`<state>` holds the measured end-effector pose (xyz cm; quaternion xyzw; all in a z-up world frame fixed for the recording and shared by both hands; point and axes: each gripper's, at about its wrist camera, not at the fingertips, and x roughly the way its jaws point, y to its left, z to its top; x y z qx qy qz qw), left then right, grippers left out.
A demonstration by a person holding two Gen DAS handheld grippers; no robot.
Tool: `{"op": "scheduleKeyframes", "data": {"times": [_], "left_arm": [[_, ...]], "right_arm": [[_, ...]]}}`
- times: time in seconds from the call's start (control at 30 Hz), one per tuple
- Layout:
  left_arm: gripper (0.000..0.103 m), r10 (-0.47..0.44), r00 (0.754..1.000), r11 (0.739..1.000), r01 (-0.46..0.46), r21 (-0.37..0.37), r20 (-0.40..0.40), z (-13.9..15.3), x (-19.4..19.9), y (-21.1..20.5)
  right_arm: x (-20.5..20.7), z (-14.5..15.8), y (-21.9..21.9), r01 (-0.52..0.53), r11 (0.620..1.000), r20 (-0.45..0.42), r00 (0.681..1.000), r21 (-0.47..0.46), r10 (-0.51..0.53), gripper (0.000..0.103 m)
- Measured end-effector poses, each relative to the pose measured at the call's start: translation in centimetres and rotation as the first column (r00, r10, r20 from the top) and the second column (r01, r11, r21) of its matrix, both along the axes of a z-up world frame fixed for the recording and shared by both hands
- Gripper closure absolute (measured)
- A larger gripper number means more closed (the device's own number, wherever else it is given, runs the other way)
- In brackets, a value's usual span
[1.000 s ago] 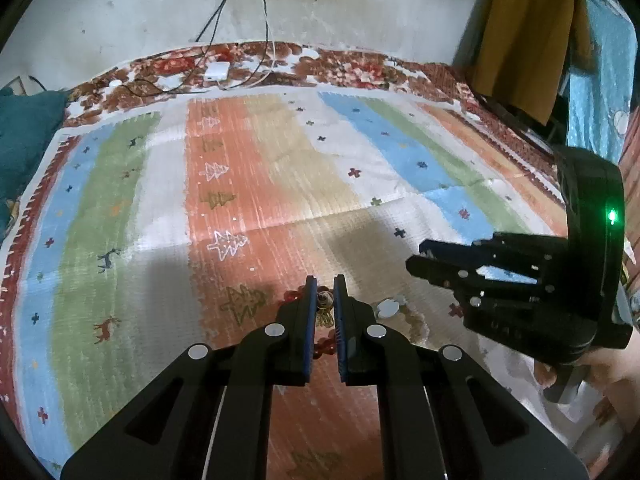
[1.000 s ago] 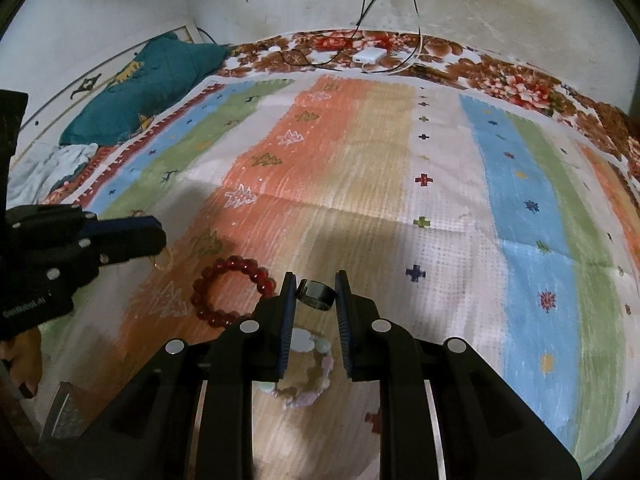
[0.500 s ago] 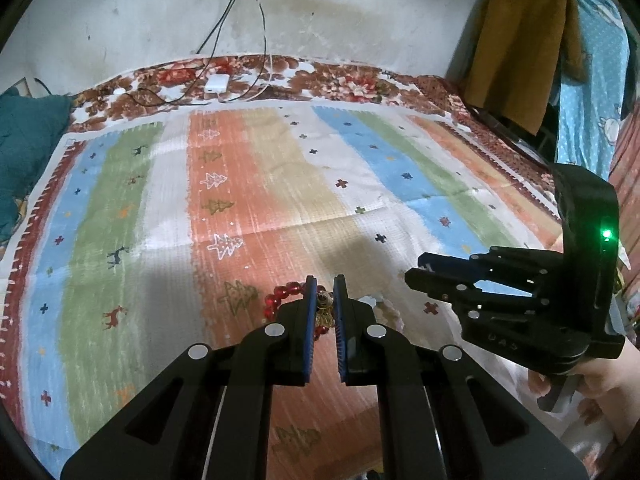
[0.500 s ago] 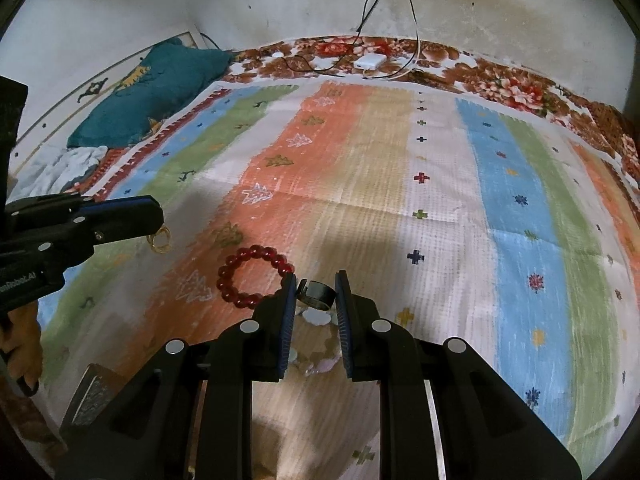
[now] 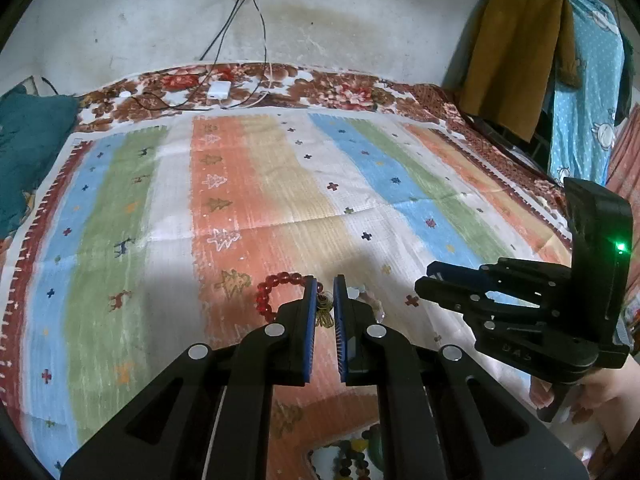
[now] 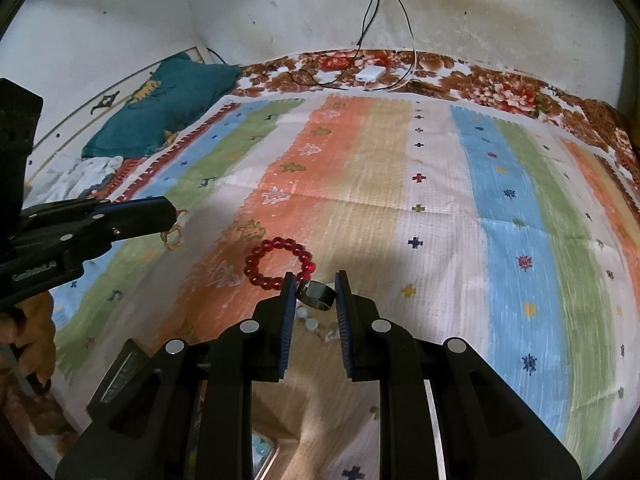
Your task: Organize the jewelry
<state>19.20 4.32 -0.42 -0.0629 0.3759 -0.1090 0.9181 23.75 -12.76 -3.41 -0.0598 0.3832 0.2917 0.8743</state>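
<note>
2 tongs grip earring, ring.

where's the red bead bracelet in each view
Left wrist: red bead bracelet lies low centre, partly behind the left hand-held gripper.
Right wrist: bracelet lies centre, up-left of the right hand-held gripper.
Shared landmark: white charger by the far wall.

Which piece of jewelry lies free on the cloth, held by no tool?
The red bead bracelet. The dark ring sits in the right tool, and the small gold piece in the left tool.
</note>
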Motion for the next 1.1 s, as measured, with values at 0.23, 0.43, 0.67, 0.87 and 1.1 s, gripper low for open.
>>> {"op": "scheduleKeyframes", "data": {"times": [0.23, 0.43, 0.67, 0.87, 1.1], "left_arm": [[0.095, 0.002, 1.0, 1.0, -0.002, -0.015, 0.0, -0.1, -0.9, 0.0], [0.095, 0.003, 1.0, 1.0, -0.002, -0.012, 0.004, 0.1, -2.0, -0.3], [0.095, -0.005, 1.0, 1.0, 0.006, -0.021, 0.018, 0.7, -3.6, -0.7], [0.095, -0.014, 1.0, 0.999, 0.015, -0.031, 0.028, 1.1, -4.7, -1.0], [0.095, -0.023, 0.999, 0.999, 0.024, -0.039, 0.028, 1.1, -6.2, -1.4]], "right_arm": [[-1.0, 0.2, -0.5, 0.02, 1.0, 0.003, 1.0, 0.005, -0.02, 0.083], [-2.1, 0.6, -1.0, 0.018, 1.0, 0.011, 1.0, 0.017, -0.018, 0.083], [-3.8, 1.2, -0.8, -0.016, 0.999, 0.025, 1.0, 0.034, 0.015, 0.083], [-5.4, 1.5, -0.8, -0.035, 0.998, 0.031, 0.999, 0.043, 0.034, 0.083], [-7.2, 2.0, -1.0, -0.054, 0.997, 0.044, 0.998, 0.06, 0.051, 0.083]]}}
